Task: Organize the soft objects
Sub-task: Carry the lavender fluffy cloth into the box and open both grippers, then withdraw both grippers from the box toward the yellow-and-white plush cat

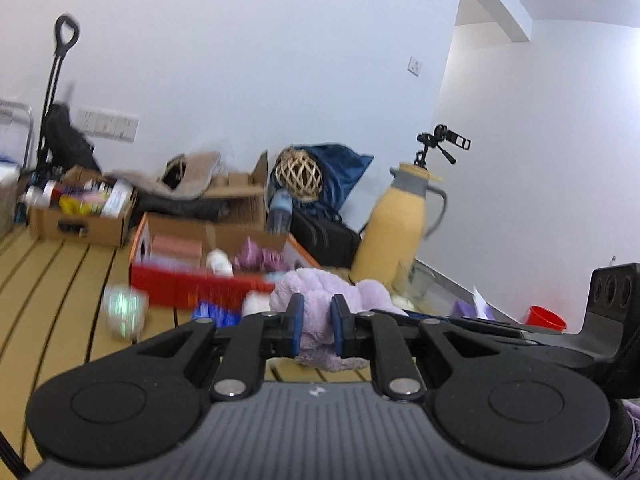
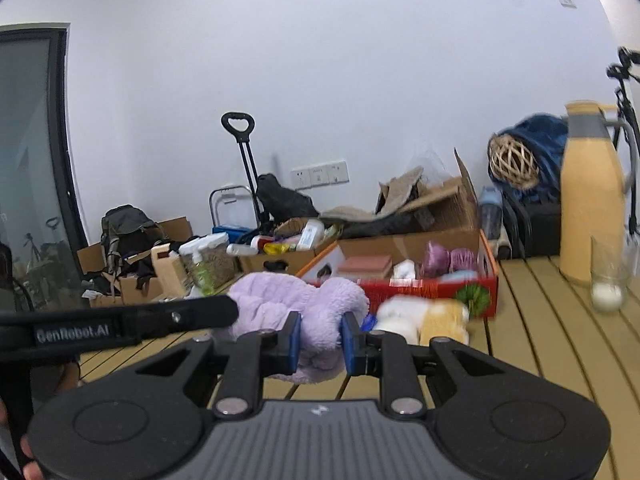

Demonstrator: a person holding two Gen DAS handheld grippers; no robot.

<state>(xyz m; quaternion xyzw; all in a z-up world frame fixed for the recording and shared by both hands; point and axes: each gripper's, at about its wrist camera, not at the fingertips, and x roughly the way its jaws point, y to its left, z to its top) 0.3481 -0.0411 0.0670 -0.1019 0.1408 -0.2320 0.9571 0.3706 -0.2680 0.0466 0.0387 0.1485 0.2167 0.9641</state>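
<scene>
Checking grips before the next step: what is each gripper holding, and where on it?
Both grip the purple plush: left gripper and right gripper each pinch a fold of its edge.

Motion blur smears the red box (image 1: 192,288) and a pale round thing (image 1: 123,309) beside it past naming. The yellow jug (image 2: 592,196) blurs; the tripod (image 2: 626,80) runs off-frame.
</scene>
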